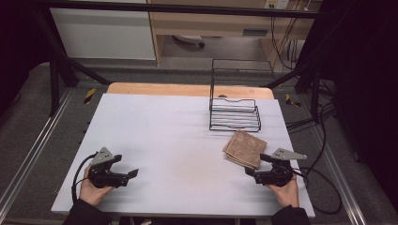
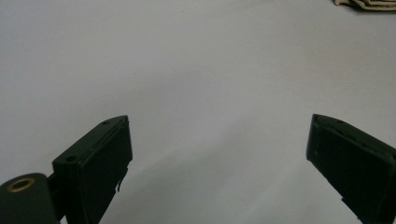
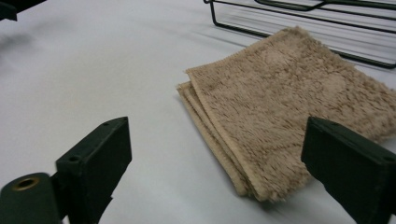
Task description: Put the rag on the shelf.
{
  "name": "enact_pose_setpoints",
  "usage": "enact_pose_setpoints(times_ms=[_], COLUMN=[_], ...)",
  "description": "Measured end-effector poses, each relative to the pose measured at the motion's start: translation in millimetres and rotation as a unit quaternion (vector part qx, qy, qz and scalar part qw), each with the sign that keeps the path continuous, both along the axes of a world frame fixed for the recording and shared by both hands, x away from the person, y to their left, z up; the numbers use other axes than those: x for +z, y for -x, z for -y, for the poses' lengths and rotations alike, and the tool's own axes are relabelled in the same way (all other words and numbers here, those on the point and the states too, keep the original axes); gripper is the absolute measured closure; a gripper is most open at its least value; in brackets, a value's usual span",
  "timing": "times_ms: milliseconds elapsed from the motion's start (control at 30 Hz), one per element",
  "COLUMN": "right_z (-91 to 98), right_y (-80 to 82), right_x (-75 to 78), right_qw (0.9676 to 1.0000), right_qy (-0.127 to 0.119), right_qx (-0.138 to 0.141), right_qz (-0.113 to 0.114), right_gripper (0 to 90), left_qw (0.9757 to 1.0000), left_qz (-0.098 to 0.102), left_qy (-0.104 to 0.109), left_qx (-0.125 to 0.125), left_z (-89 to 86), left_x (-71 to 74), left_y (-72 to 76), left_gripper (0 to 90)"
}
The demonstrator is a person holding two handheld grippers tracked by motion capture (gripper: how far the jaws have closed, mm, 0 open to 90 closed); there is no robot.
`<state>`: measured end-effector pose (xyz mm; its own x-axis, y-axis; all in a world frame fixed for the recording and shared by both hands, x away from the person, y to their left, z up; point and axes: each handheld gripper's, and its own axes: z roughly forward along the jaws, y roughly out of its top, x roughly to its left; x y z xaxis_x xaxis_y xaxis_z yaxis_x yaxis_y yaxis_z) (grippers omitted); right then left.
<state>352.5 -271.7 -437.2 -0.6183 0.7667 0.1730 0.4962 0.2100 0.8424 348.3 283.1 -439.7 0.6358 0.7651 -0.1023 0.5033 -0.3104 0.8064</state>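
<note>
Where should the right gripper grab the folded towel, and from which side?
Probably the near corner of the folded tan towel, where its stacked layer edges meet. It lies flat on the white table, so the right gripper, jaws open and just short of it, could slide one jaw under that corner from the person's side, pinching all layers.

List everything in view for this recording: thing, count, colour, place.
towel: one, tan, folded, flat on the table's right side, just in front of the rack
rack: one, black wire, upright at the table's far right, apart from the towel
table: one, white top with a wooden far edge
cables: several, black, on the floor right of the table
left gripper: one, black with a grey plate, near left corner, jaws open over bare table
right gripper: one, black with a grey plate, near right, jaws open, close to the towel's near edge
hands: two, one holding each gripper
</note>
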Motion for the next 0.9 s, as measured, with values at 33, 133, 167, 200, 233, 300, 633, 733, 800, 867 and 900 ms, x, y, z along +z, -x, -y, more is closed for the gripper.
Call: enact_pose_setpoints(times_ms=[33, 133, 167, 200, 233, 300, 633, 733, 800, 867, 900], right_z=[-2.4, -13.5, -17.0, -21.1, -21.1, -34.1, -64.8, -74.0, -76.5, -78.0, -78.9], right_y=[-0.5, -5.4, -7.2, -8.9, -8.9, -16.2, -43.4, -51.9, -55.0, -56.7, -57.3], right_x=[0.5, 2.1, 2.5, 3.0, 3.0, 3.5, -6.6, -11.7, -13.7, -14.0, -14.5], right_qw=[1.0000, 0.9999, 0.9999, 0.9998, 0.9998, 0.9994, 0.9963, 0.9948, 0.9936, 0.9924, 0.9920], right_qy=[0.001, 0.007, 0.011, 0.013, 0.013, 0.029, 0.083, 0.098, 0.110, 0.121, 0.125], right_qx=[-0.001, 0.004, 0.008, 0.009, 0.009, 0.018, 0.019, 0.024, 0.022, 0.020, 0.017], right_qz=[0.002, 0.007, 0.008, 0.006, 0.006, 0.007, -0.014, -0.016, -0.015, -0.011, -0.009], right_gripper=[13.1, 23.9, 26.3, 28.0, 28.0, 33.1, 40.9, 44.3, 47.2, 52.2, 55.1], left_qw=[1.0000, 1.0000, 1.0000, 1.0000, 1.0000, 1.0000, 1.0000, 1.0000, 1.0000, 1.0000, 1.0000], left_qz=[-0.001, -0.001, -0.001, 0.000, 0.000, 0.001, 0.002, 0.002, 0.002, 0.002, 0.002], left_qy=[0.001, 0.000, 0.000, -0.002, -0.002, -0.003, -0.006, -0.007, -0.007, -0.008, -0.008], left_qx=[0.000, 0.002, 0.002, 0.001, 0.001, 0.001, 0.001, 0.002, 0.003, 0.003, 0.004], left_z=[0.1, 0.6, 0.6, 0.7, 1.0, 2.1, 2.3, 2.1, 2.1, 2.2, 2.2], left_x=[-0.1, 0.1, 0.1, 0.1, 0.0, -0.3, 0.0, 0.0, 0.0, -0.1, -0.1], left_y=[0.0, 0.0, 0.0, 0.1, 0.1, 0.0, 0.3, 0.5, 0.4, 0.3, 0.2], left_gripper=[6.6, 6.7, 6.7, 6.8, 6.8, 6.8, 7.1, 7.1, 7.2, 7.3, 7.3])
